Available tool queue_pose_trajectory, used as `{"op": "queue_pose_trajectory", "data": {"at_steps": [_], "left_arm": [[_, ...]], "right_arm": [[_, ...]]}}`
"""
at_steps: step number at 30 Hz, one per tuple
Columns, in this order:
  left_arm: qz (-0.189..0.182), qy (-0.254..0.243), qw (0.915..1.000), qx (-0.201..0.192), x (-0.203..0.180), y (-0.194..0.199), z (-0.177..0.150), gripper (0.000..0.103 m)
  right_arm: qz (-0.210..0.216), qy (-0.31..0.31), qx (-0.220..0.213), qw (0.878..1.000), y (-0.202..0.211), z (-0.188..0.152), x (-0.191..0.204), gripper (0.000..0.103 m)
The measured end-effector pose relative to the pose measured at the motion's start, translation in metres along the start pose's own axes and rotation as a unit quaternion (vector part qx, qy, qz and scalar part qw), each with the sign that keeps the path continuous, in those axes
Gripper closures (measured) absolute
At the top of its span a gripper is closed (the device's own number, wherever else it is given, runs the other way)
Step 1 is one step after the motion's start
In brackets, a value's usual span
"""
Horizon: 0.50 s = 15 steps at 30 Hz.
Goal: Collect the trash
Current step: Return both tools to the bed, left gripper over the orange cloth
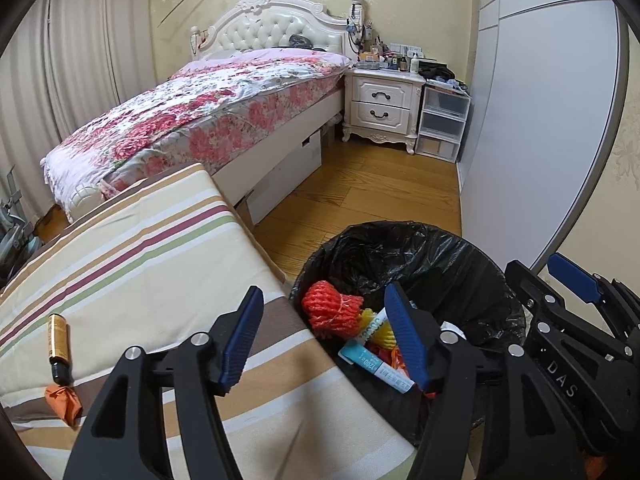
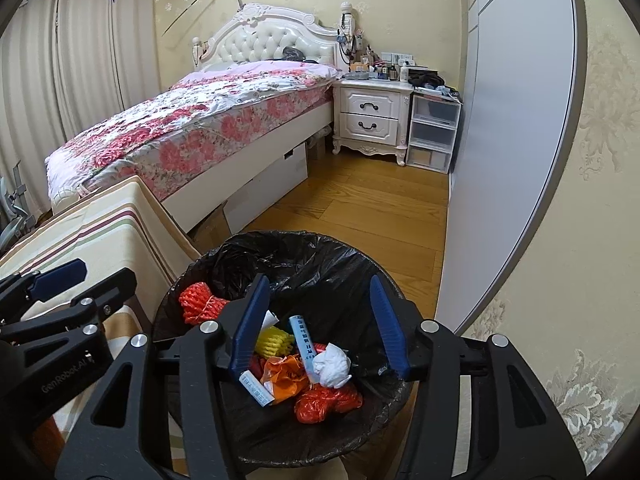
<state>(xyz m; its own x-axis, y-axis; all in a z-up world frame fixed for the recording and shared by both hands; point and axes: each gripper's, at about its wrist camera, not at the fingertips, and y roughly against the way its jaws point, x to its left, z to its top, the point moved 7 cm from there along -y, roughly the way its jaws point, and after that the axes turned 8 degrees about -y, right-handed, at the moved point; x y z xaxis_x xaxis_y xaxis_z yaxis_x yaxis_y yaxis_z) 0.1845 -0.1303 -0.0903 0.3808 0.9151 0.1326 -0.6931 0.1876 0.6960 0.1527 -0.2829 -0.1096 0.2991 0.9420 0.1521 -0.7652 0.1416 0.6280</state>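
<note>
The bin (image 2: 280, 432) stands on the floor (image 2: 360, 200), just right of the counter (image 1: 140, 240); in it lie a net bundle (image 2: 200, 304) at the left, a tube (image 2: 302, 338) in the middle, a tissue wad (image 2: 332, 366) right of the tube, and a wrapper (image 2: 286, 378) below; the right tongs (image 2: 320, 328) hang over the bin, the left tongs (image 1: 324, 344) over the bin's left rim and the counter's edge; on the counter's left lies a bottle (image 1: 58, 348), with a crumpled scrap (image 1: 64, 402) before it; the bed (image 1: 200, 120) lies behind the counter, the nightstand (image 1: 384, 104) to the bed's right, the drawers (image 1: 442, 124) right of that.
</note>
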Motion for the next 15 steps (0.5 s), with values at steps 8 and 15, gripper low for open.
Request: {"op": "queue_pose_trajectory", "data": {"at_steps": [8, 15], "left_arm": [[0.024, 0.022, 0.9994, 0.011, 0.028, 0.014, -0.022, 0.038], [0.043, 0.049, 0.9977, 0.021, 0.056, 0.028, -0.045, 0.038]], "right_arm": [[0.017, 0.012, 0.009, 1.0, 0.009, -0.012, 0.022, 0.051], [0.041, 0.033, 0.021, 0.998, 0.018, -0.029, 0.054, 0.05]]}}
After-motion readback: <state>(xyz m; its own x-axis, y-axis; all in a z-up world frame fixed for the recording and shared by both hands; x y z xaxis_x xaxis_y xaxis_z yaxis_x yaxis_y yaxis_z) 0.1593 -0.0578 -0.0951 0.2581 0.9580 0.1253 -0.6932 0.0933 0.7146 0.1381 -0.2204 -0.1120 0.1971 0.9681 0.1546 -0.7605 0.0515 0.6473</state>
